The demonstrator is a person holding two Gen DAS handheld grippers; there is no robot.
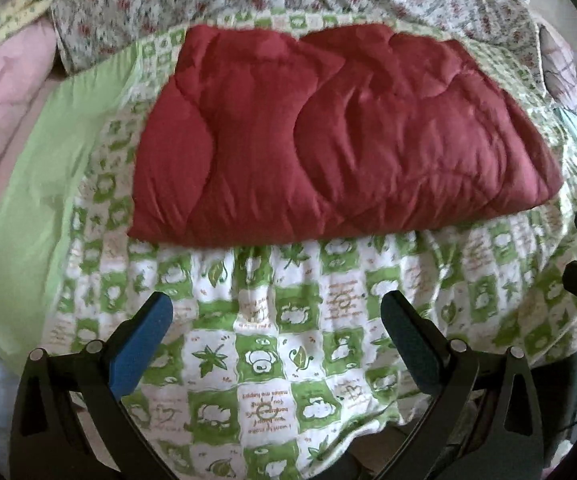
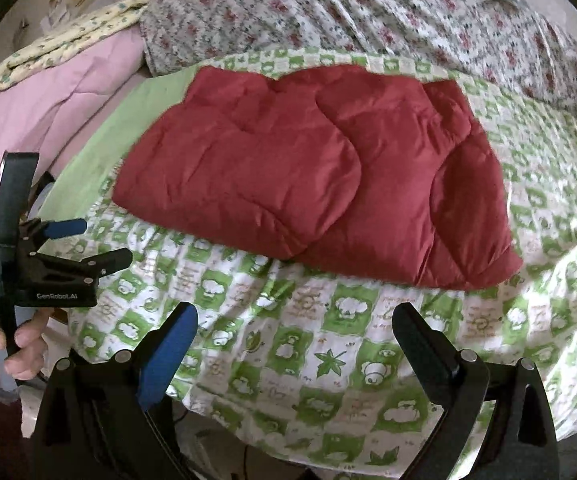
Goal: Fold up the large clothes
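left gripper (image 1: 276, 320) and right gripper (image 2: 294, 332) both over the near edge of the green-and-white sheet (image 2: 328, 360), fingers spread wide, holding nothing. folded red quilted garment (image 2: 308, 176) lies flat mid-sheet, clear of both. beyond it, floral bedding (image 2: 368, 20); pink quilt (image 2: 48, 108) at the far left corner.

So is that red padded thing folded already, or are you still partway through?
It looks folded: the red quilted garment lies as a compact, layered rectangle on the green patterned sheet. Nothing is in hand: the left tongs and the right tongs are both open and empty, apart from the fabric. Whether another fold or putting it away is left, I cannot tell.
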